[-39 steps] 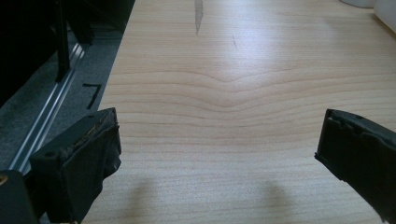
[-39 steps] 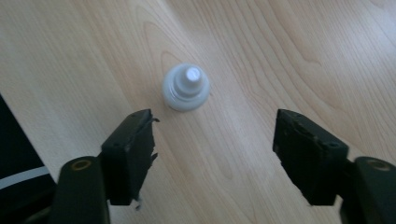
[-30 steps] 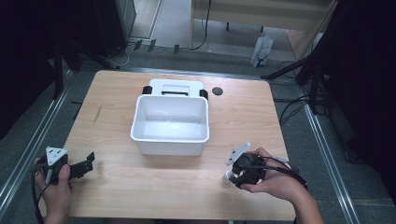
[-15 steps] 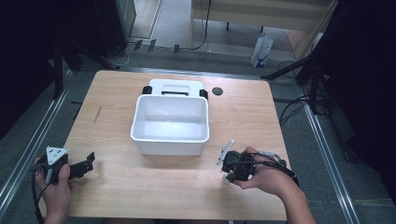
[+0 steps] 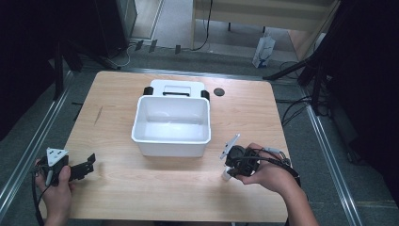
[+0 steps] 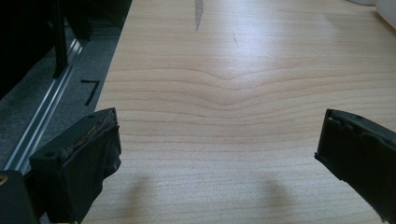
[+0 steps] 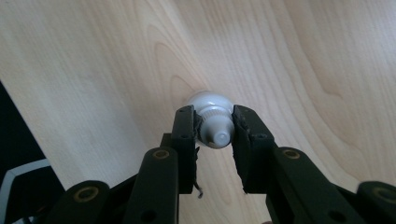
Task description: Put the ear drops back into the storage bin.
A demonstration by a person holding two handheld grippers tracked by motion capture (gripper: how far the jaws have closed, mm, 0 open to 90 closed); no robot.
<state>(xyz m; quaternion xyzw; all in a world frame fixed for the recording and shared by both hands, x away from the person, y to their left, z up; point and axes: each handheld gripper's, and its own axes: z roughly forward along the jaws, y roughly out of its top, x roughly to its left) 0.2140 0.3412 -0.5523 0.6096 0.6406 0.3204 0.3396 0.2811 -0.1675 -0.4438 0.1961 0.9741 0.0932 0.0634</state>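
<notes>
My right gripper (image 7: pixel 215 135) covers most of the small white bottle (image 7: pixel 211 116); I see just its neck and shoulder. My hand hides nearly all of it from above. The white tub (image 6: pixel 386 8) is cut off at the corner.

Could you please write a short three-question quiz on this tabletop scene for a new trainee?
1. True or false: the right tool is shut on the small white bottle.
2. Multiple choice: the left tool is A) shut on a bottle, B) open over bare wood, C) inside the bin.
3. Fill in: the white bin stands near the middle of the wooden ______.

Key
1. True; its jaws grip the bottle on both sides.
2. B; the jaws stand wide apart with nothing between them.
3. table.
</notes>
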